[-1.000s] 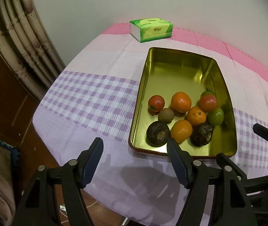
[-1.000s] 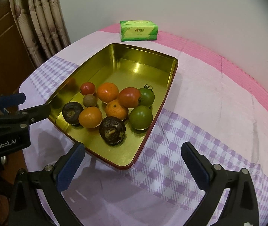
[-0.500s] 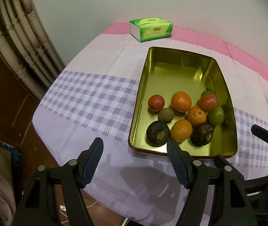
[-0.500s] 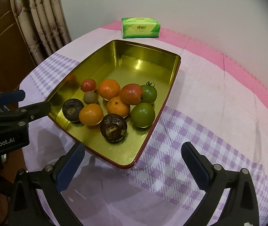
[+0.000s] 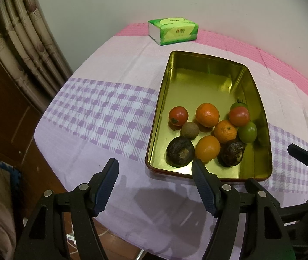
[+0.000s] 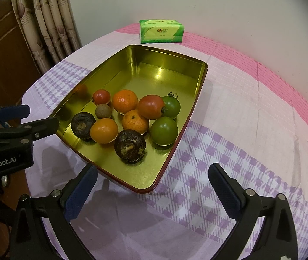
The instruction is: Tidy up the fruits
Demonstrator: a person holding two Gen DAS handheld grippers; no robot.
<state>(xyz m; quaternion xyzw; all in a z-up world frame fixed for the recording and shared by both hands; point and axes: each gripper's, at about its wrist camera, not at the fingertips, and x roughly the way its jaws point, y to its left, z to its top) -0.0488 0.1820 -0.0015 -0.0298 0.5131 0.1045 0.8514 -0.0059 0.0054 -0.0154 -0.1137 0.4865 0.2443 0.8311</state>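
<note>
The left gripper had its fingers spread wide with nothing between them, poised above the near edge of the counter, just short of the tin. The right gripper likewise held its fingers well apart and empty, over the tin's near corner.

Over the last second little had changed. The left view was almost the same throughout. In the right view the tin and its contents had slid slightly down and grown a bit larger, so that gripper appeared to have eased forward and tilted toward the fruit. No fruit had shifted.

All the fruit lay bunched at the near end of the tin: three oranges, two red tomatoes, two green tomatoes, two dark wrinkled fruits and one small brown fruit, most of them touching a neighbour. The far half of the tin was bare. A green tissue pack sat well beyond, near the wall.

This layout would fit either fruit gathered into the tin already or fruit waiting to be sorted by kind; the small approach on the right settled neither.
</note>
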